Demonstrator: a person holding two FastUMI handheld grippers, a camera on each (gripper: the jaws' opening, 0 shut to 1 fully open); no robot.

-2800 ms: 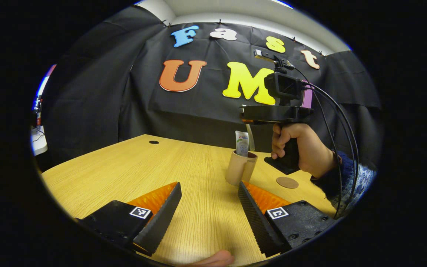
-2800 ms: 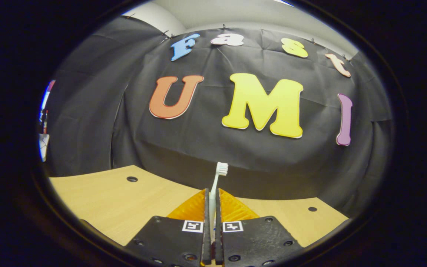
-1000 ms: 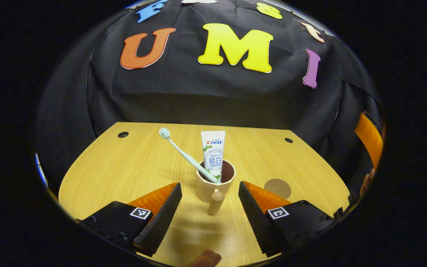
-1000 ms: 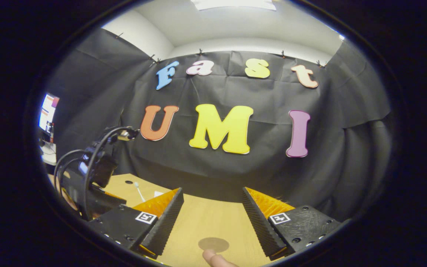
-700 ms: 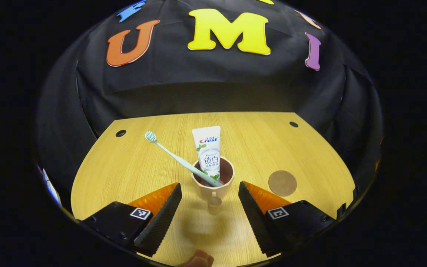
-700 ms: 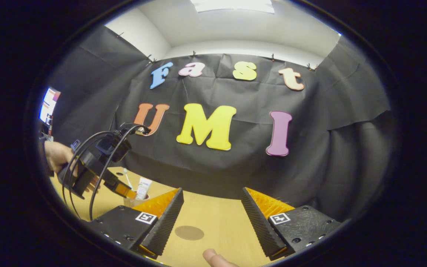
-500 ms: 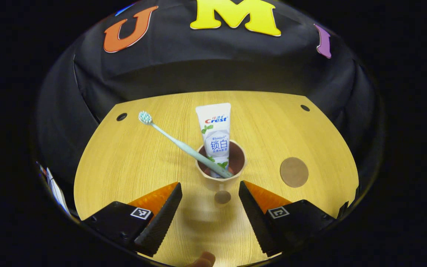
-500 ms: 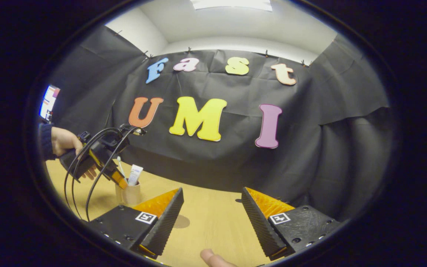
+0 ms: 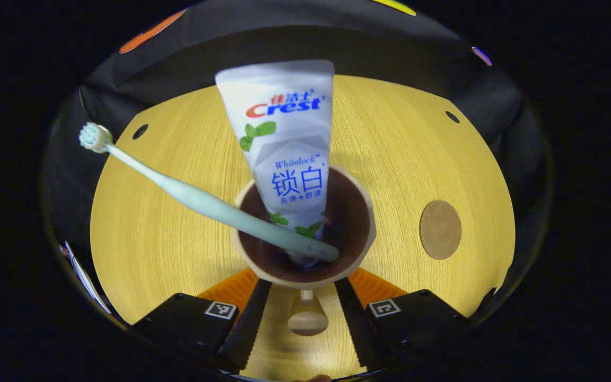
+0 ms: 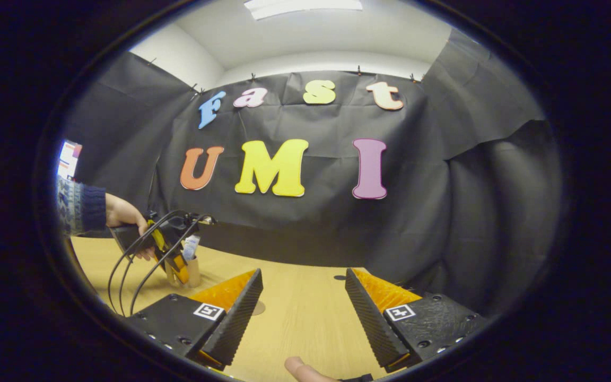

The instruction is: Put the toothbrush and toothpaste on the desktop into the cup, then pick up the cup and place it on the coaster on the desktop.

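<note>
A beige cup (image 9: 361, 233) with a dark inside stands on the wooden table (image 9: 406, 154), very close in the left gripper view. It holds a white toothpaste tube (image 9: 287, 143) and a pale green toothbrush (image 9: 194, 199) that leans left. My left gripper (image 9: 304, 289) has its fingers pressed in on both sides of the cup below the rim, which hides the tips. The cup's handle (image 9: 308, 318) points back between them. The round brown coaster (image 9: 439, 229) lies to the right of the cup. My right gripper (image 10: 303, 313) hangs open and holds nothing above the table.
The right gripper view has the left gripper (image 10: 178, 265), its cables and the holding hand (image 10: 122, 215) at the cup (image 10: 194, 273) far left, and the coaster (image 10: 258, 306). A thumb (image 10: 305, 369) shows at the bottom. Cable holes (image 9: 139, 131) mark the table's back corners.
My left gripper came down and forward onto the cup and its fingers narrowed around it. The right gripper let go of the toothbrush earlier, opened and drew off to the right.
</note>
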